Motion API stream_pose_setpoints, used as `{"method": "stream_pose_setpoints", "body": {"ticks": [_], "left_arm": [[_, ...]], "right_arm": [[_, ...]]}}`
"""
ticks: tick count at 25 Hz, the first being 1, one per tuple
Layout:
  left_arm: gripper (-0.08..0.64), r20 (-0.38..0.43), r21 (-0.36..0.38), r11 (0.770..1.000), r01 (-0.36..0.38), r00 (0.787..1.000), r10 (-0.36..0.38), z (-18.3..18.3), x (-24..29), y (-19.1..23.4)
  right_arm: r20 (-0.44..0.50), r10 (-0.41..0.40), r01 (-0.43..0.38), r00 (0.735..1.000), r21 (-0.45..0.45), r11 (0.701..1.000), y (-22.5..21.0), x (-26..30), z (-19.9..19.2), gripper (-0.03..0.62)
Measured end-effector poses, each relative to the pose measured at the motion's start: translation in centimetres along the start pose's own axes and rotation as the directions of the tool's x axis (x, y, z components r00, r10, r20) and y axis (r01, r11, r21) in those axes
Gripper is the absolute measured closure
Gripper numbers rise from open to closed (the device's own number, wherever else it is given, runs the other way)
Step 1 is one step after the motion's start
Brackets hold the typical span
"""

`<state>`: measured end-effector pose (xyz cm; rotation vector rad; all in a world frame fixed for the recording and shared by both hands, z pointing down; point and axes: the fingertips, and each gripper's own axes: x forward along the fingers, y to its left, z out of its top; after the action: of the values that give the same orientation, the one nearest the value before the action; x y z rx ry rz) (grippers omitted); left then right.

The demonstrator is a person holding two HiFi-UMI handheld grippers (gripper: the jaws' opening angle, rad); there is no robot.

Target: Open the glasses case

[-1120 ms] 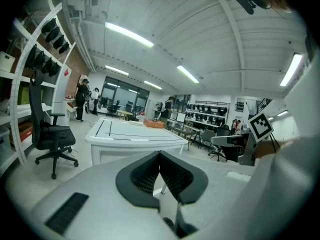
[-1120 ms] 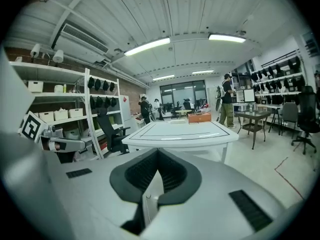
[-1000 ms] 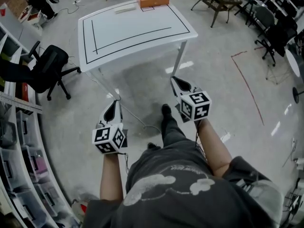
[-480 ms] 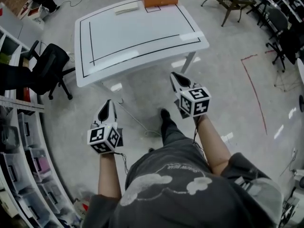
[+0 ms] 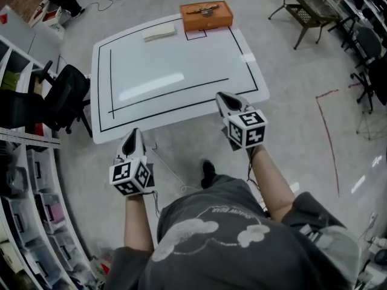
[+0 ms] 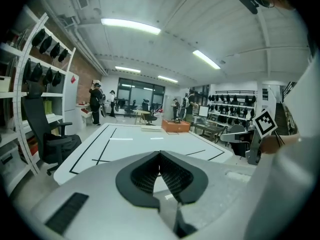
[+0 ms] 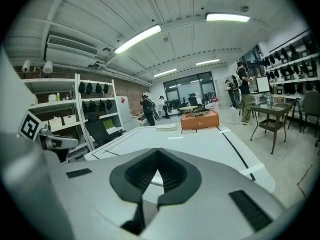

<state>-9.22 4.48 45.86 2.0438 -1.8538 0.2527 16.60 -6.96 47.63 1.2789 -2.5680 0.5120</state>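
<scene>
Both left claw (image 5: 133,133) and right claw (image 5: 221,96) closed, empty; item (image 5: 202,9) atop orange box (image 5: 209,22) indistinct.

We see a white table (image 5: 175,71) marked with black lines (image 5: 110,80), standing on a grey floor (image 5: 290,132). A black office chair (image 5: 69,95) stands just beside the table's left edge, and shelving (image 5: 27,210) with bins runs along the left. A red line (image 5: 328,144) crosses the floor on the right, and a dark low table (image 5: 305,8) stands well apart, past the far right corner. What may be a thin cable (image 5: 166,167) trails below the near edge. Long ceiling lights (image 6: 131,26) glow overhead.
</scene>
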Motion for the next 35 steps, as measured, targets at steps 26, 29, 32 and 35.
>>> {"method": "stream_pose_setpoints", "body": {"ticks": [26,29,32,35], "left_arm": [[0.557,0.001,0.044,0.997,0.062,0.998,-0.062,7.4,18.7,5.4],[0.557,-0.009,0.052,0.995,0.089,0.996,-0.089,9.0,22.4,6.8],[0.557,-0.023,0.066,0.992,0.110,0.994,-0.108,10.4,25.5,8.2],[0.557,-0.035,0.060,0.990,0.126,0.992,-0.124,11.5,28.1,9.2]], "right_arm": [[-0.061,0.060,-0.065,0.996,-0.093,0.994,-2.9,17.4,6.1,0.592],[-0.073,0.034,-0.043,0.997,-0.115,0.992,-3.6,21.1,7.6,0.592],[-0.082,0.017,-0.028,0.996,-0.133,0.991,-4.1,24.4,9.1,0.592],[-0.081,0.013,-0.026,0.997,-0.156,0.987,-4.0,27.1,10.9,0.592]]}}
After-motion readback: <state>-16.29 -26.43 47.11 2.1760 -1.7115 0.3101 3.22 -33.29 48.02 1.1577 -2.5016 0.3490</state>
